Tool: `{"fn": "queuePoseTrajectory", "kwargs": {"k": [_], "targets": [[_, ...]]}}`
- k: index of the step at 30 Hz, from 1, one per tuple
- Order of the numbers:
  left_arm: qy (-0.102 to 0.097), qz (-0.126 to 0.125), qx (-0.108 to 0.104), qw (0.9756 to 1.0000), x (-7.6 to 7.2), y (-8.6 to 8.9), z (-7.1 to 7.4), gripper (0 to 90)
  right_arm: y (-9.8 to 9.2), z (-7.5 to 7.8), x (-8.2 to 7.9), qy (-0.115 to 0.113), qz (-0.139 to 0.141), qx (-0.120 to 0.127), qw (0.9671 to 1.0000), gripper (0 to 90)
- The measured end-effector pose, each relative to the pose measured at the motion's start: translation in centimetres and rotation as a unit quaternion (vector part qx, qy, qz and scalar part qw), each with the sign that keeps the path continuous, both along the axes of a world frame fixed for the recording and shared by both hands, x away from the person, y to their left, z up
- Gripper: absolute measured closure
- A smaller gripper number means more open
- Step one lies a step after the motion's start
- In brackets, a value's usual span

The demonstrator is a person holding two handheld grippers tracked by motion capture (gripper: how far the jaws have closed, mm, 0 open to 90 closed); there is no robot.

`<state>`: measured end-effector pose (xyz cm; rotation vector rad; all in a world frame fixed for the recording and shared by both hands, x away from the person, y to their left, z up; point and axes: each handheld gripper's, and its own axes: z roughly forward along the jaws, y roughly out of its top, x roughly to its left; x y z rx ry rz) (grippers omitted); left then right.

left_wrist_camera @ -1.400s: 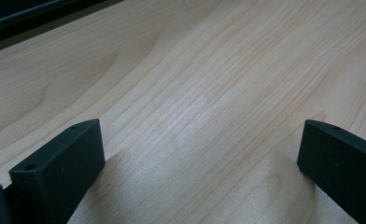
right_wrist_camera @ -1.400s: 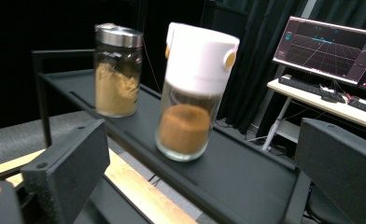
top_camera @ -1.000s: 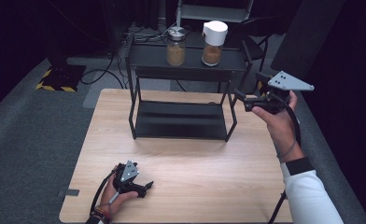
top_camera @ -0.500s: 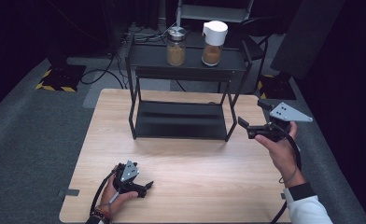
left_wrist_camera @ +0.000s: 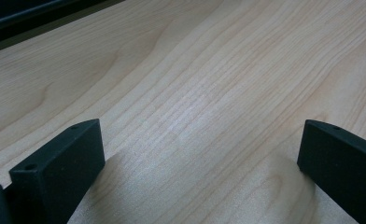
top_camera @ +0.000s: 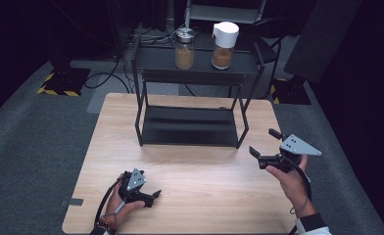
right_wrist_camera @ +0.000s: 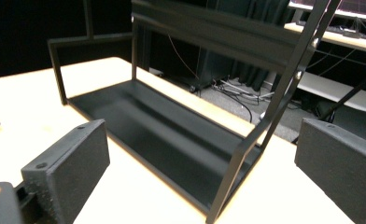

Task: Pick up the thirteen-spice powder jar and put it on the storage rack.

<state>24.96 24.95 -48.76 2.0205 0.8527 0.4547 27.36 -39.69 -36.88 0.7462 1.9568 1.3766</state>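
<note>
A black two-level metal rack [top_camera: 190,125] stands at the back of the wooden table [top_camera: 200,176]. On its top shelf stand a glass jar with a metal lid [top_camera: 184,49] and a jar with a white lid [top_camera: 224,45], both holding brown contents. My right gripper [top_camera: 264,146] is held open above the table's right edge, in front of the rack's right leg [right_wrist_camera: 246,154], pointing left. My left gripper [top_camera: 153,194] rests low on the table near the front left, open, with bare wood [left_wrist_camera: 195,116] between its jaws.
The rack's lower shelf [right_wrist_camera: 172,135] is bare. Behind the table are cables [top_camera: 107,73] on grey floor, a yellow-black striped base [top_camera: 58,83] at the left and another stand [top_camera: 224,12] at the back.
My right gripper has come down and toward the front, away from the rack's upper right corner, to the table's right edge. The left gripper has stayed put.
</note>
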Motion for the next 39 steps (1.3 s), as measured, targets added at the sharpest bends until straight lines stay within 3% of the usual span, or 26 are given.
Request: {"fn": "queuePoseTrajectory", "kwargs": {"k": [13, 23, 39], "targets": [[0.000, 0.000, 0.000, 1.0000, 0.0, 0.0, 0.0, 0.1, 0.0, -3.9, -1.6, 0.027, -0.004, -0.008, 0.9996, 2.8], [0.000, 0.000, 0.000, 1.0000, 0.0, 0.0, 0.0, 0.1, 0.4, -5.6, -2.3, 0.043, -0.003, -0.029, 0.9986, 2.8], [0.000, 0.000, 0.000, 1.0000, 0.0, 0.0, 0.0, 0.1, 0.9, -8.9, -3.3, 0.099, -0.010, -0.045, 0.9940, 2.6]]}}
